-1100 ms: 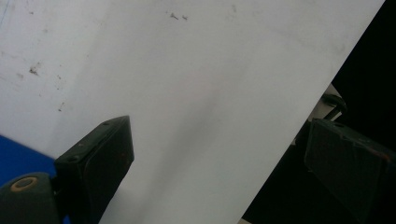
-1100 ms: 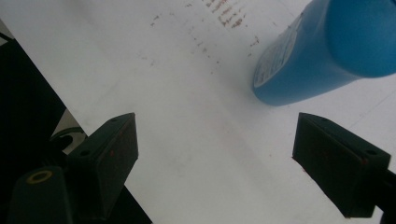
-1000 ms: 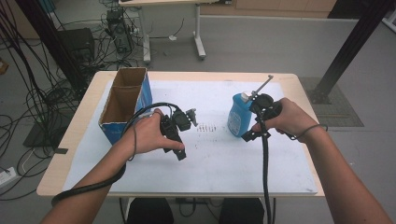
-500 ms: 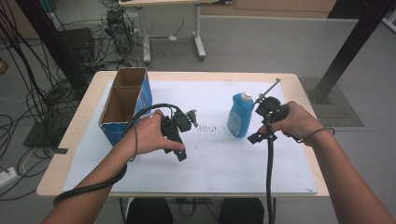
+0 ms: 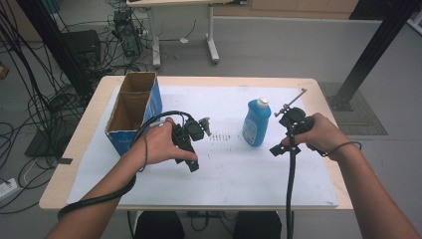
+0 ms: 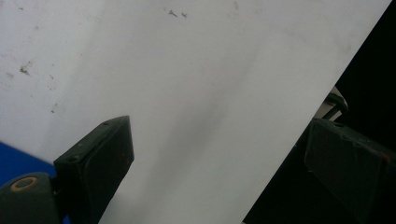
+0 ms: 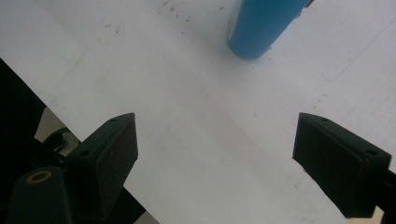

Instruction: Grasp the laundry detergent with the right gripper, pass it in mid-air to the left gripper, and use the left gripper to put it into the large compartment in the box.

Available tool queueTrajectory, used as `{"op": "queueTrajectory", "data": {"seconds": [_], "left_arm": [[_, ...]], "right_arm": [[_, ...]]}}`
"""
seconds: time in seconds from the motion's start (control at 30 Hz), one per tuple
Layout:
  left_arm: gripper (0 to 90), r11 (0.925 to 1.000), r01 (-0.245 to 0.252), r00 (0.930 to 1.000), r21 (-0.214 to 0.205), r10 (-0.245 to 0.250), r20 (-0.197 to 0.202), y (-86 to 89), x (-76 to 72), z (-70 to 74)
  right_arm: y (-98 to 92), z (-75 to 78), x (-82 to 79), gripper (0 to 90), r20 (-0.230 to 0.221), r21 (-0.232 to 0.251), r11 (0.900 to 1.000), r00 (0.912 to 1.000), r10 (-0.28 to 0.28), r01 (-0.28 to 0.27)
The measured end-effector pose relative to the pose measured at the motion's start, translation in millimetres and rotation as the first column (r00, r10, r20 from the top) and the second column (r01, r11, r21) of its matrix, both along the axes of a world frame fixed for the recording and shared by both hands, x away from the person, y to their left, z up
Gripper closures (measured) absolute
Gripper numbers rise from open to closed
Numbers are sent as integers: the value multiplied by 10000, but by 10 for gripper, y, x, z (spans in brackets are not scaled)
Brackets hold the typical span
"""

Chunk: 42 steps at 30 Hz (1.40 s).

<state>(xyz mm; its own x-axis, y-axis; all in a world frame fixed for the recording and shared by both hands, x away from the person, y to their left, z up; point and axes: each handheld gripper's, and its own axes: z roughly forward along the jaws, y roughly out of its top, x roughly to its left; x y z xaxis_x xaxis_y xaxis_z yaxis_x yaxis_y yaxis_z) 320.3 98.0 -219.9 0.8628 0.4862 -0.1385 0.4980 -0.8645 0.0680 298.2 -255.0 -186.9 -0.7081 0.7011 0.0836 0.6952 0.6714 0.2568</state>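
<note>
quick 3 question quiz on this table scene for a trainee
1. True or false: the blue bottle stands upright on the white sheet.
2. Which gripper is nearer the bottle: A left gripper or B right gripper?
3. Fill in: the cardboard box stands open at its ____.

Key: 1 true. 2 B; its jaws stand apart with nothing between them. 3 top.

The place looks like a lab or test room, though little of it shows: a wooden table [image 5: 318,89] under a white sheet [image 5: 249,174] on grey floor, cable bundles [image 5: 45,89], electronic gear [image 5: 127,30], a black frame post [image 5: 373,55].
</note>
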Motion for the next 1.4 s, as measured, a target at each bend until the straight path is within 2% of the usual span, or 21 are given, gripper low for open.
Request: {"op": "queueTrajectory", "data": {"seconds": [0.33, 0.63, 0.77, 1.4], "left_arm": [[84, 10000, 4, 10000, -27, -4, -16, -16, 6, -4], [84, 10000, -16, 10000, -67, 16, -1, -15, 8, 4], [84, 10000, 21, 10000, 31, -21, -37, -47, 11, -11], [83, 10000, 39, 10000, -57, -39, -39, -72, 4, 7]], "right_arm": [[-46, -110, -37, 100, 66, -216, 9981, 9983, -571, 573], [-107, -193, -109, 78, 392, -126, 9937, 9931, -1104, 1109], [-112, -235, -132, 72, 469, -95, 9929, 9919, -1181, 1187], [-161, -450, -206, 67, 602, 74, 9888, 9870, -1490, 1488]]}}
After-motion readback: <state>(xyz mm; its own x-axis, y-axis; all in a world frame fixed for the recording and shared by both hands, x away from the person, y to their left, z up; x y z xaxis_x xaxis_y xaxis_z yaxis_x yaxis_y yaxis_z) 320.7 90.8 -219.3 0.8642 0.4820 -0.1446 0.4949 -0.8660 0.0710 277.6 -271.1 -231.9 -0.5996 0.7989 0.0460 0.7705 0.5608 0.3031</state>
